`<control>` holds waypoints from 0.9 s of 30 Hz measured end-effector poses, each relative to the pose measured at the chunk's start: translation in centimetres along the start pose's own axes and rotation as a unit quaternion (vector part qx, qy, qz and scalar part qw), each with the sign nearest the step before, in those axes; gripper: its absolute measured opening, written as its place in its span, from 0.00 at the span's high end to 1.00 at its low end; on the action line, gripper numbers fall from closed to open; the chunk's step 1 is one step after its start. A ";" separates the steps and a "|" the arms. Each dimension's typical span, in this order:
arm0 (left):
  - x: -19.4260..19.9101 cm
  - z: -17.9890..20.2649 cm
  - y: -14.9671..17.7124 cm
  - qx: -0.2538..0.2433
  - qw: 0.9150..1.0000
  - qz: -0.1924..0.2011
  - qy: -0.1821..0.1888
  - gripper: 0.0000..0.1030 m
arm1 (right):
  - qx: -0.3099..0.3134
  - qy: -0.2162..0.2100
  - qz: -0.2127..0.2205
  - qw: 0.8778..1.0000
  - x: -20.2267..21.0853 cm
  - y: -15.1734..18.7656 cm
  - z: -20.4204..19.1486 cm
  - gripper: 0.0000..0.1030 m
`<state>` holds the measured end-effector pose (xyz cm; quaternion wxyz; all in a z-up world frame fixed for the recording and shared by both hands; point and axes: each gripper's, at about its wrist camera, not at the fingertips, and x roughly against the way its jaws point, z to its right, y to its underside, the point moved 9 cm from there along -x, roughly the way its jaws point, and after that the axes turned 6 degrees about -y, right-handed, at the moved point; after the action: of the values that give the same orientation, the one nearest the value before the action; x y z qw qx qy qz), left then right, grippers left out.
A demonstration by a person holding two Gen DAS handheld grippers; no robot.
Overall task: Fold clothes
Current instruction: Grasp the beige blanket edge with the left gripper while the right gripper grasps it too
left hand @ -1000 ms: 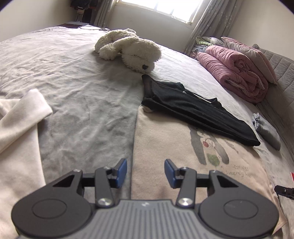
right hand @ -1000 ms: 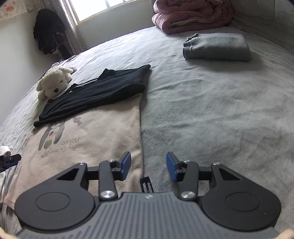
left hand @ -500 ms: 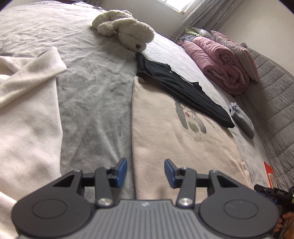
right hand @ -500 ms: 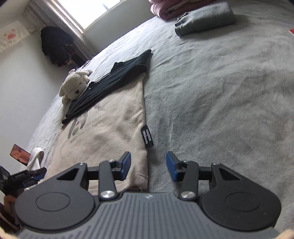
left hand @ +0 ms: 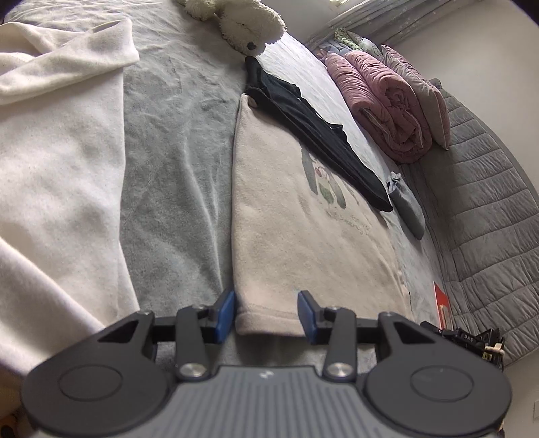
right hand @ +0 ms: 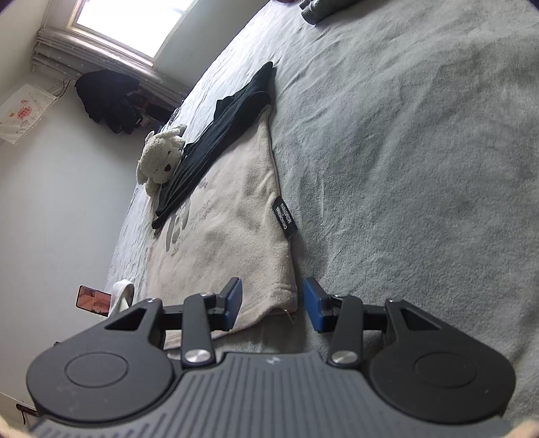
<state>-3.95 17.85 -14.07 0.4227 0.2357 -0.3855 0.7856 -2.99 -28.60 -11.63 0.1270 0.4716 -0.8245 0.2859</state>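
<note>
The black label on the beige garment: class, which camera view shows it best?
The right wrist view: the label lies in plain sight on the garment's edge, its white lettering visible. The left wrist view shows the garment, not the label.

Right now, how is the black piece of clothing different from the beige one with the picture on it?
The black garment is dark and plain; the beige garment is pale with a faded print. The black one is folded into a narrow strip; the beige one lies spread wide and flat. The black one rests across the beige one's far end, near the plush dog. Both lie on the grey bed.
</note>
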 end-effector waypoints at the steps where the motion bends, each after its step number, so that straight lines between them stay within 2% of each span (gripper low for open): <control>1: -0.1 0.1 0.1 -0.003 1.000 -0.004 0.002 0.63 | 0.000 -0.002 -0.002 1.000 -0.1 0.1 0.0 0.56; 3: -0.5 0.3 0.5 -0.003 1.000 -0.018 0.010 0.69 | -0.002 -0.007 -0.008 1.000 -0.3 0.2 -0.1 0.56; 7: -0.9 0.5 0.9 -0.005 0.999 -0.031 0.017 0.73 | 0.008 -0.011 -0.018 1.000 -0.9 0.4 -0.4 0.58; 9: -0.9 0.2 1.0 0.004 0.999 -0.042 0.025 0.85 | 0.009 -0.015 -0.028 0.999 -1.2 0.7 -0.5 0.66; 11: -1.0 0.1 1.2 0.008 0.998 -0.050 0.030 0.93 | 0.007 -0.019 -0.040 0.999 -1.5 0.9 -0.5 0.80; 12: -0.9 0.3 1.2 0.003 0.998 -0.047 0.031 0.94 | 0.007 -0.020 -0.043 0.999 -1.7 1.0 -0.5 0.81; 15: -0.6 0.8 0.8 -0.003 0.998 -0.036 0.049 0.95 | 0.008 -0.024 -0.038 0.999 -1.4 0.6 -0.9 0.83; 23: 0.4 1.9 -1.0 0.020 0.994 -0.004 0.103 0.95 | -0.003 -0.068 -0.013 0.998 -1.0 -1.5 -3.2 0.83; 27: 0.6 2.3 -2.7 0.045 0.992 0.025 0.117 0.95 | -0.005 -0.063 0.000 0.998 -1.5 -2.9 -4.1 0.83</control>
<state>-1.85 17.21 -11.22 0.4338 0.1508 -0.3034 0.8349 0.04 -26.24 -8.01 0.0771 0.4883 -0.8320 0.2518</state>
